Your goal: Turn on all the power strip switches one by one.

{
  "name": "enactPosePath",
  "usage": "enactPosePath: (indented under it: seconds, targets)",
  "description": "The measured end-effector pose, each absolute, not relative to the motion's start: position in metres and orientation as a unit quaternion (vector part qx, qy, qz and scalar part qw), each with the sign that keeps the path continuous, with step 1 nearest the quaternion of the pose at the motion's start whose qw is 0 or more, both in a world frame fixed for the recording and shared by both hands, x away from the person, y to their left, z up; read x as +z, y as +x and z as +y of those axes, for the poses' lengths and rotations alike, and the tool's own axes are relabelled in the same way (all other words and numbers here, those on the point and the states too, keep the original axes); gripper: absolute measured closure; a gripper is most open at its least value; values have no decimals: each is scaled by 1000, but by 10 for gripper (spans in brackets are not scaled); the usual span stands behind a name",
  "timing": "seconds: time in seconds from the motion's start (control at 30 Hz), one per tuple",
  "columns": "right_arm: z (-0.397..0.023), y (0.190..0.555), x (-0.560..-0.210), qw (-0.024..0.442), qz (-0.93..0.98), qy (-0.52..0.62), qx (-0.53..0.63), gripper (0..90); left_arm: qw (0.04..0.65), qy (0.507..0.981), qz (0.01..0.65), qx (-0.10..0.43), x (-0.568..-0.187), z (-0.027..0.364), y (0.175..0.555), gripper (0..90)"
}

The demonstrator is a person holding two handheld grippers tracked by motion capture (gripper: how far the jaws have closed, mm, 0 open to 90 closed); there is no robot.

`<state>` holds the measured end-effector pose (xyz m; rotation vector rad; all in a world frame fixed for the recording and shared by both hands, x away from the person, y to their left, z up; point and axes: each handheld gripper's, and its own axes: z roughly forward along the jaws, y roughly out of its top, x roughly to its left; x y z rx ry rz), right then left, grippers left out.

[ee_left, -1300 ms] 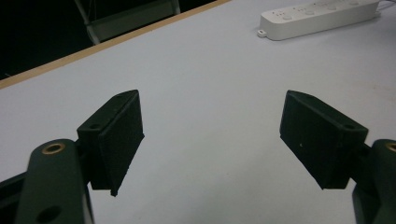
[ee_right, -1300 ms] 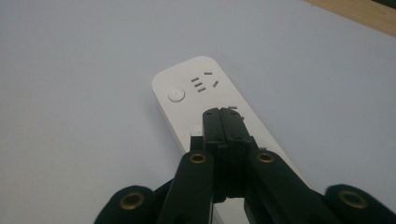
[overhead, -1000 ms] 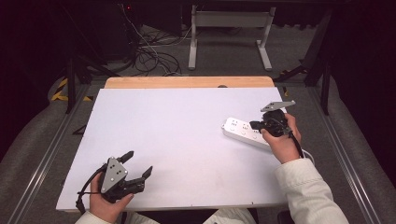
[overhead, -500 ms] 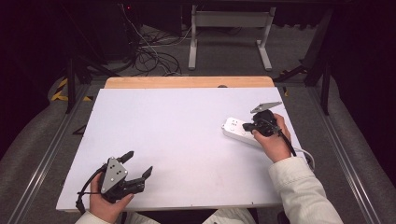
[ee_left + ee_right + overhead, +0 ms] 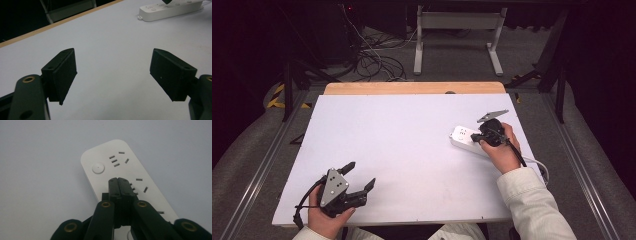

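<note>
Work in hand: we bring the right tool (image 5: pixel 484 135) down over the white power strip (image 5: pixel 468 141); we judge the round button (image 5: pixel 98 168) at the strip's end to be the target of a press.
Right tool state: jaws fully closed against each other, nothing between them; in the right gripper view the joined tips (image 5: pixel 118 185) sit just above the strip's top face, contact not confirmable.
Left tool state: the left tool (image 5: pixel 357 181) rests at the lower left of the high view, jaws spread wide and empty; pads (image 5: pixel 63 72) stand clear above the bare desk (image 5: pixel 402 150).
Strip location: right of centre in the high view, lying flat on the desk, under the right hand (image 5: pixel 499 150); upper right of the left gripper view (image 5: pixel 170 10).
Strip shape: long flat bar, rounded corners, rows of slotted sockets (image 5: pixel 117 158) on top.
Strip material: smooth, hard white plastic; rigid, not fragile.
Handling judgement: light enough to slide on the smooth desk if pushed sideways; we press straight down.
Grip point judgement: across the narrow width, on the two long side walls, away from the sockets.
Cable: a white lead (image 5: pixel 539 167) leaves the strip's lower right end; it may drag.
Desk surface: matt white sheet with a wooden edge (image 5: pixel 412 88) at the top.
</note>
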<state>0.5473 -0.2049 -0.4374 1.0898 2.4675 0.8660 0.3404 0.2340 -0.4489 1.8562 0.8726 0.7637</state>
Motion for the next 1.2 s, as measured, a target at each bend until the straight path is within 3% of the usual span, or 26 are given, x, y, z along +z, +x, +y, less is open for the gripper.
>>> enactPosePath:
  seconds: [1.2]
  targets:
    - [-206, 551, -445, 134, 857, 392, 306, 900, 459, 754, 352, 310, -449, 234, 340, 218]
